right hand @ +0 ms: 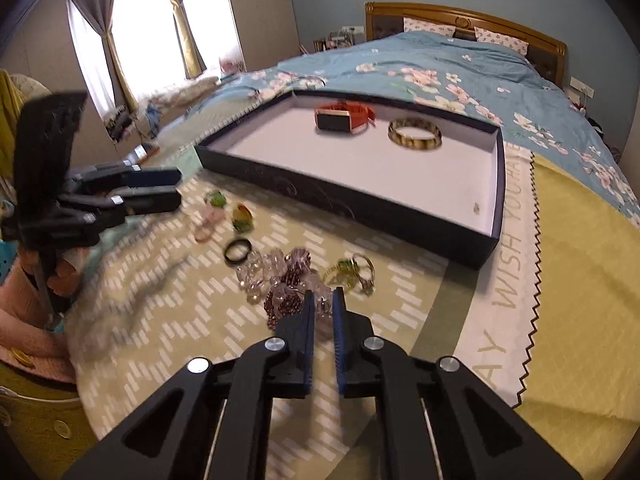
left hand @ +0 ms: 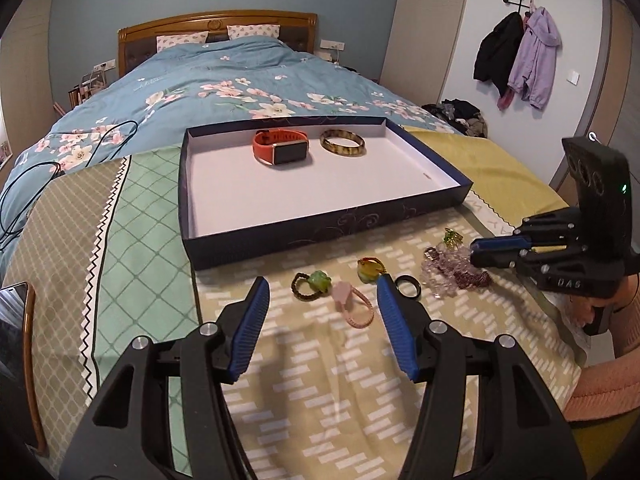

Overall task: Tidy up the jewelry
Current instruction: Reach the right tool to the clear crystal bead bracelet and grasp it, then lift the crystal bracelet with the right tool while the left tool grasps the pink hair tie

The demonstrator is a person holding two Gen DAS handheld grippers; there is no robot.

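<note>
Left wrist view: a bed [left hand: 224,80] under a blue floral quilt fills the room, coats [left hand: 520,52] hanging on the wall. On its patterned blanket [left hand: 320,360] lies a dark tray [left hand: 328,236] holding a watch [left hand: 280,147] and bangle [left hand: 343,143]. Loose jewelry [left hand: 400,280] lies just before it. Left claw [left hand: 322,300] is spread; right claw [right hand: 323,300] seems pinched on clear beads [right hand: 280,280].
</note>
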